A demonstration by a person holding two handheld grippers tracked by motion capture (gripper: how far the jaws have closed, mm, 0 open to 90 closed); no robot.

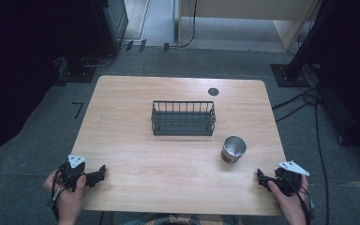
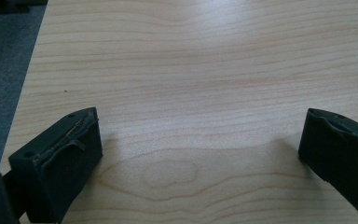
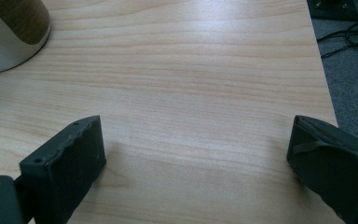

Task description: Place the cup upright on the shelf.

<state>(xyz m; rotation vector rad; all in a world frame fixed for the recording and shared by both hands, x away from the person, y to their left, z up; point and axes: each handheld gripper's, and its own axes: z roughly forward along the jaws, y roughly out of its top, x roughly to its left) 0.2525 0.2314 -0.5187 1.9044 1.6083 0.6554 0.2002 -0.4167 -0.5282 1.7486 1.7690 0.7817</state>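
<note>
The likeliest slip from here is a knocked-over metal cup (image 1: 234,148): it stands upright and empty at about the 4 o'clock part of the desk (image 1: 136,159), and it is the thing nearest the right tongs (image 1: 261,178). A reach that comes in low and fast from 5 o'clock could clip its smooth wall with one jaw and send it rolling toward the edge. A pinch set too high on the rim would probably let the slick side squirm out. The wire basket (image 1: 183,118), near the centre toward 12 o'clock, has low walls (thin bars), so a cup carried too low might catch its front rail.

Both hands rest at the near edge of the desk. The left hand (image 1: 68,194) holds the left tongs (image 1: 101,172) at about 7 o'clock, pointed inward across the wood; the left gripper view shows the jaws spread wide over bare desk, holding nothing. The right hand (image 1: 288,199) holds its tongs at 5 o'clock, aimed inward and slightly up the desk; the right gripper view shows those jaws spread wide too, empty, with the cup (image 3: 9,32) at that view's upper left, well apart from them
</note>
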